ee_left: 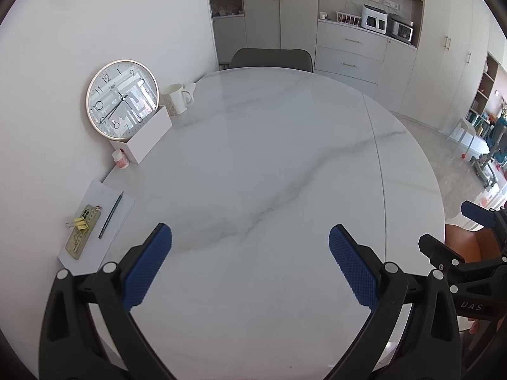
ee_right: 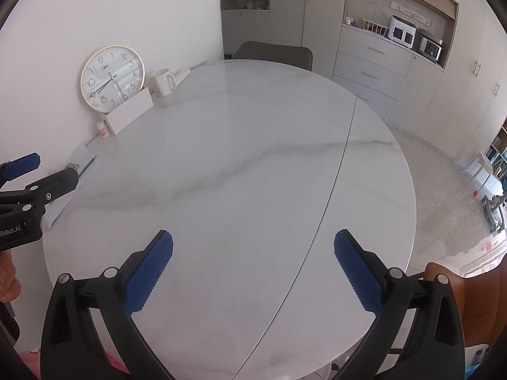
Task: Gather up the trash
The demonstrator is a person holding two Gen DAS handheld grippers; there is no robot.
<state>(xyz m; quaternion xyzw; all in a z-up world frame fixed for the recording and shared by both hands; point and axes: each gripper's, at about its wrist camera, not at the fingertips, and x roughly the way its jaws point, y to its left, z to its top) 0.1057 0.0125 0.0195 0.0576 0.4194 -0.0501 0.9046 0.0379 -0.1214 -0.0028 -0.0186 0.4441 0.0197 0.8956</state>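
White marble with grey veins forms the round tabletop (ee_left: 269,158), over whose near edge both tools are held with nothing between their fingers. The left gripper (ee_left: 250,266) is spread wide, and the right gripper (ee_right: 253,269) is spread equally wide. Along the table's left edge, against the wall, a round gold-rimmed wall clock (ee_left: 122,98) is propped behind a white rectangular box (ee_left: 149,139), with a white ceramic mug (ee_left: 177,98) just beyond. A white sheet of paper (ee_left: 95,224) lies nearer, carrying a greenish-gold phone case (ee_left: 83,232), a dark pencil (ee_left: 110,215) and yellow binder clips (ee_left: 79,223). A small pink-labelled bottle (ee_left: 121,158) stands beside the box. No obvious trash is seen; the search is judged barely begun. The next move calls for deciding what counts as trash among the items at the left edge.
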